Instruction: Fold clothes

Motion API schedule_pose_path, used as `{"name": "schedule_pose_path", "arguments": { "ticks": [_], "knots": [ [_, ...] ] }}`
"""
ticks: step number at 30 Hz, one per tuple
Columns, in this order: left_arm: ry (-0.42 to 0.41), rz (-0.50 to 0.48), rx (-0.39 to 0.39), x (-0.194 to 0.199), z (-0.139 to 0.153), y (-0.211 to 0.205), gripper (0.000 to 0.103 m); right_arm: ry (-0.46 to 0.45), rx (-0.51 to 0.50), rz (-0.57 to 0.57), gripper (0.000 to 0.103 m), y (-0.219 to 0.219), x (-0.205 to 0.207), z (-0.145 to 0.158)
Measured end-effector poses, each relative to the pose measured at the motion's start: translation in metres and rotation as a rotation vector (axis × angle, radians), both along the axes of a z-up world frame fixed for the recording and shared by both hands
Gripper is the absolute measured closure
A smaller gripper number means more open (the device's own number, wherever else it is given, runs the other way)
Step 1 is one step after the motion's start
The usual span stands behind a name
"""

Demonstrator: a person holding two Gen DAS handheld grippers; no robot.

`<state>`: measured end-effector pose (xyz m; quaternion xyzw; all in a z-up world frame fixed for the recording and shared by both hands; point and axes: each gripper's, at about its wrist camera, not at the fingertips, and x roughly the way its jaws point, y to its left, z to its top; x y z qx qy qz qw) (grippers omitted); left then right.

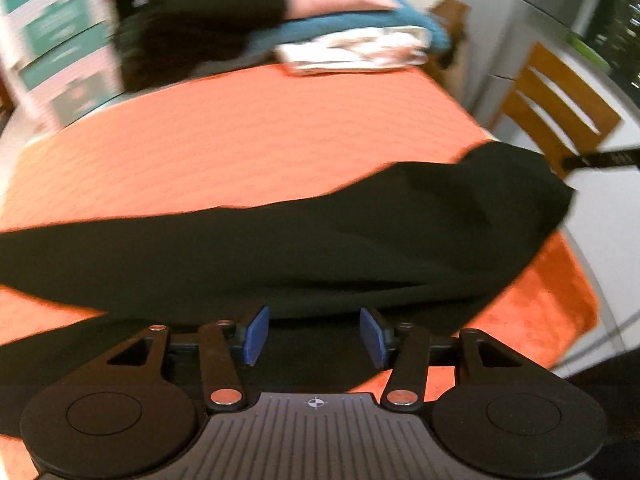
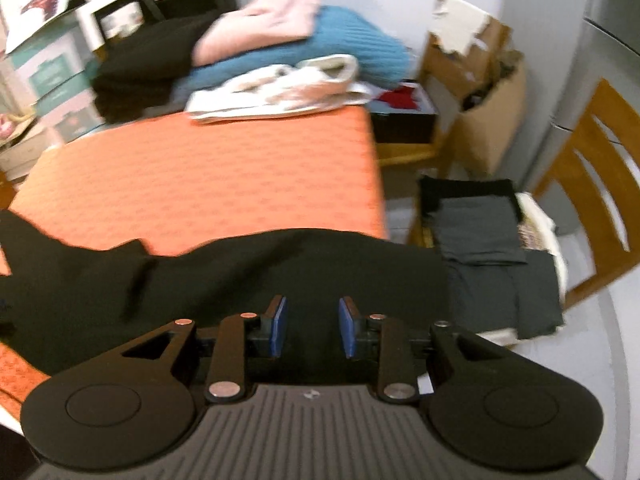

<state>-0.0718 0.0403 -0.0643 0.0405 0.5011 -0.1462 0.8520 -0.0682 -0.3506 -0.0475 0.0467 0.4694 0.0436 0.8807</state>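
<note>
Black garment (image 2: 240, 276) across the orange table (image 2: 208, 176)
Right gripper (image 2: 312, 326) above it, blue pads apart, nothing pinched; folded clothes (image 2: 288, 52) piled at the far edge.

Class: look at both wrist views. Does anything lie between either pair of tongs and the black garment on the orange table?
Nothing visible does. The left tongs and right tongs both stand open directly over the black garment, nothing between the pads. The pile of clothes lies at the table's far end, well clear.

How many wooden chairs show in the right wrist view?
2: one chair at the right edge, another behind the table's far right corner holding a dark box. Others may be hidden.
</note>
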Motion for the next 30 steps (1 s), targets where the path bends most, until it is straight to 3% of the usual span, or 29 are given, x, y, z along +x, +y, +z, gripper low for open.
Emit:
{"name": "schedule_pose_path", "arguments": {
  "ticks": [16,23,30],
  "knots": [
    [0.032,0.177,0.004,0.026,0.010,0.195,0.044,0.020,0.092,0.118,0.071,0.201,-0.012,-0.011],
    [0.060,0.278,-0.049,0.053,0.005,0.266,0.044,0.025,0.090,0.124,0.071,0.260,-0.019,-0.024],
    [0.077,0.312,-0.075,0.078,-0.007,0.312,0.045,0.035,0.038,0.167,0.071,0.308,-0.021,-0.031]
  ]
}}
